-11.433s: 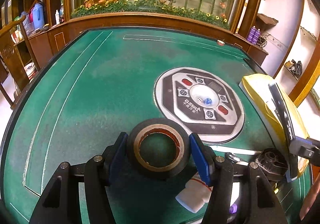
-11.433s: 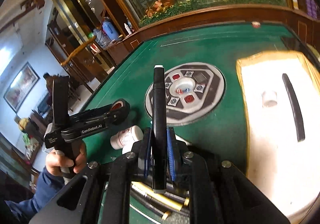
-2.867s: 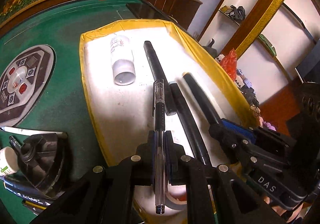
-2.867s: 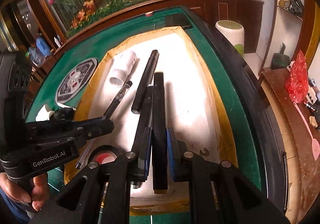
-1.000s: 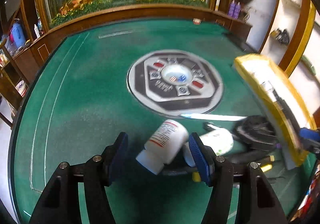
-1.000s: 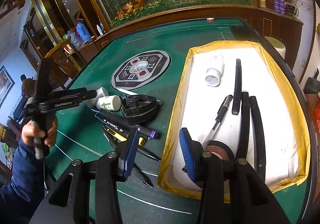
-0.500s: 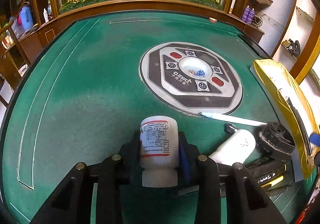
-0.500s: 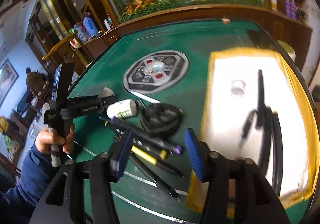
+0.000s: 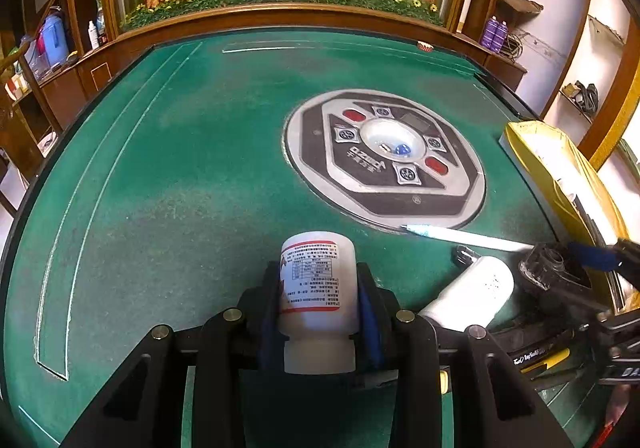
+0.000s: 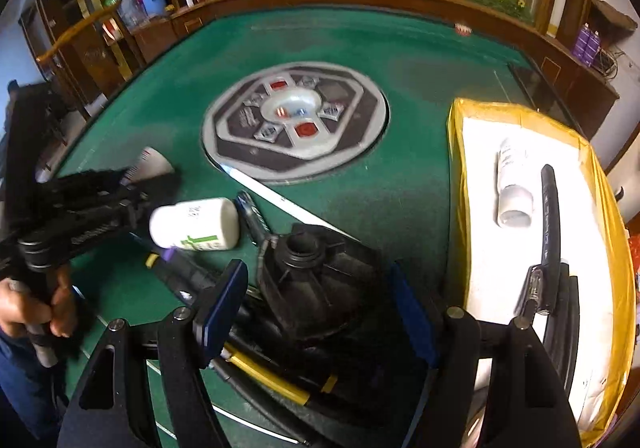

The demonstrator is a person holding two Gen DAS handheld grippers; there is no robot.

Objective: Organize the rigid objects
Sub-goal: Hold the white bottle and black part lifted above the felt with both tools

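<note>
My left gripper (image 9: 318,284) is shut on a white bottle with a red-edged label (image 9: 316,272), base pointing away, just above the green felt. A second white bottle with green print (image 10: 196,224) lies beside it. The jaws of my right gripper (image 10: 316,300) are opening wide on either side of a black round part with a threaded neck (image 10: 320,280), pads apart from it. Under that part lie a yellow pen (image 10: 264,376) and a purple-tipped marker (image 10: 172,260). The yellow-rimmed tray (image 10: 454,175) at the right holds a white bottle (image 10: 514,183) and black pens (image 10: 550,215).
A white pen (image 10: 280,199) lies by the round dice console (image 9: 384,159) in the table's middle. A person's hand (image 10: 36,312) holds the left gripper at the left edge. A raised wooden rim (image 9: 280,15) borders the far side.
My left gripper closed on the red-labelled bottle and now holds it straight. My right gripper swung left from the tray to the black part, its jaws spreading wider.
</note>
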